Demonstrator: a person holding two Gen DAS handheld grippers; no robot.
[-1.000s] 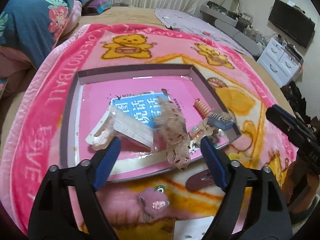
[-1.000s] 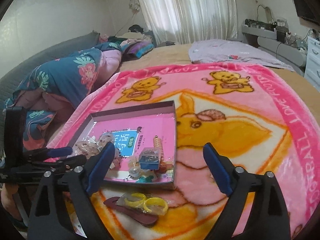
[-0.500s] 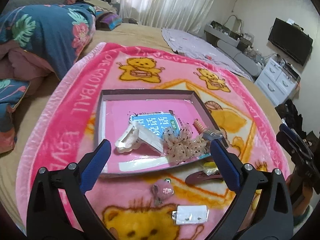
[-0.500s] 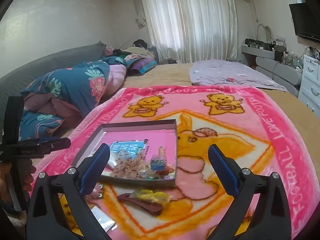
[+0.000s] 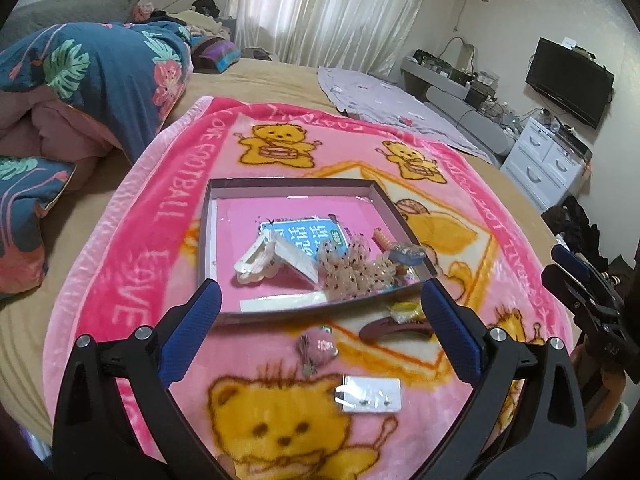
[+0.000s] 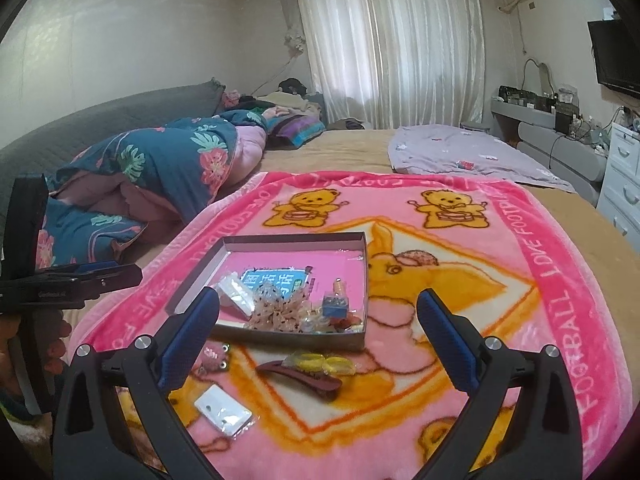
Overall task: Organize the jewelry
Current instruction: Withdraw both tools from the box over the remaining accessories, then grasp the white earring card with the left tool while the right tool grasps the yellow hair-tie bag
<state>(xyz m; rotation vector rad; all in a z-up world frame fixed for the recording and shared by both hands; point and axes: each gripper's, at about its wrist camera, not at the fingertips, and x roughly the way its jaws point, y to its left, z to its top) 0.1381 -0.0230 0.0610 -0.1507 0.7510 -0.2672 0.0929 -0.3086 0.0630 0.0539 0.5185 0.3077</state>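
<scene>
A shallow box (image 5: 212,216) (image 6: 362,258) with a pink floor lies on a pink bear blanket (image 5: 160,208) (image 6: 560,280). Inside it are a beige spotted scrunchie (image 5: 352,268) (image 6: 276,310), a white claw clip (image 5: 254,258), a blue card (image 5: 320,234) and a small blue item (image 6: 334,306). In front of the box lie a dark red hair clip (image 5: 390,328) (image 6: 304,374), yellow rings (image 6: 320,362), a pink fluffy charm (image 5: 318,346) and a white earring card (image 5: 370,394) (image 6: 224,410). My left gripper (image 5: 320,306) and right gripper (image 6: 320,312) both stand open and hold nothing.
A folded floral quilt (image 5: 92,80) (image 6: 160,168) lies at the left, a lilac cloth (image 5: 400,108) (image 6: 460,156) at the back. White drawers (image 5: 548,164) and a TV (image 5: 568,76) stand at the right. Each gripper appears at the edge of the other's view.
Both grippers have pulled back and risen, so the box looks smaller and farther. The scrunchie, close between the left jaws a second ago, now lies in the box. The left jaws opened wider.
</scene>
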